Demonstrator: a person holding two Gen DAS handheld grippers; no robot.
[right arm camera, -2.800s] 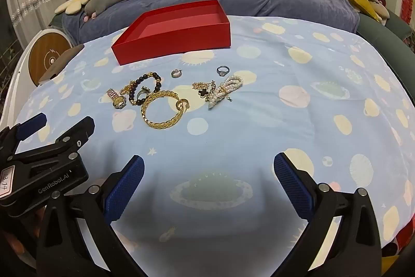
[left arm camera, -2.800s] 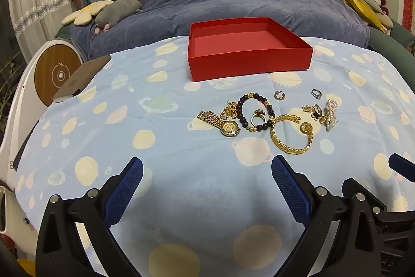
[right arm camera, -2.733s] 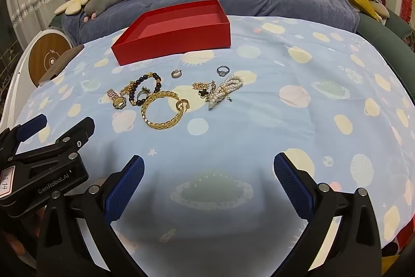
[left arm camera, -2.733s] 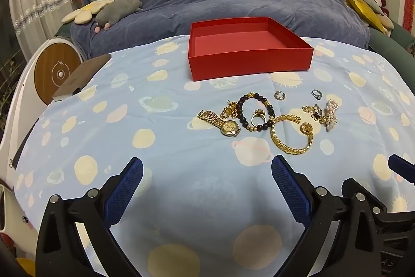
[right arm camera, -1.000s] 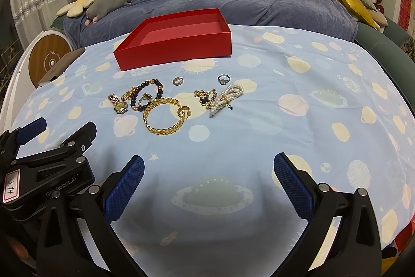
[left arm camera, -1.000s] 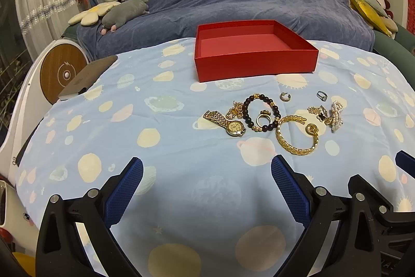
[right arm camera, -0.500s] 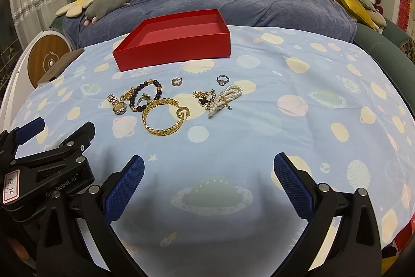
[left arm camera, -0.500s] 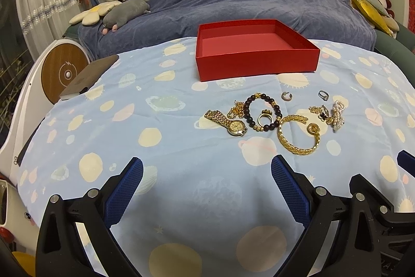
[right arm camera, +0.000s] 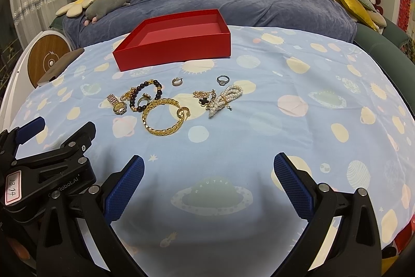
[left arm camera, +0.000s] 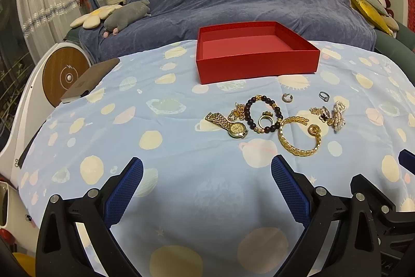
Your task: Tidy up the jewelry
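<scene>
Two grippers side by side low over a planet-print cloth (left arm camera: 181, 147), left gripper (left arm camera: 206, 179) and right gripper (right arm camera: 208, 177) both spread wide and holding nothing, jewelry (right arm camera: 166, 105) loose ahead, near an open red box (left arm camera: 255, 61)

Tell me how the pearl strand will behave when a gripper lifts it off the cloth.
The pearl strand lies bunched in loose loops, so it will probably hang limp and swing. Its beads look smooth and round, so they may slip between the fingers. It touches the black clover chain, which might snag and come along.
</scene>
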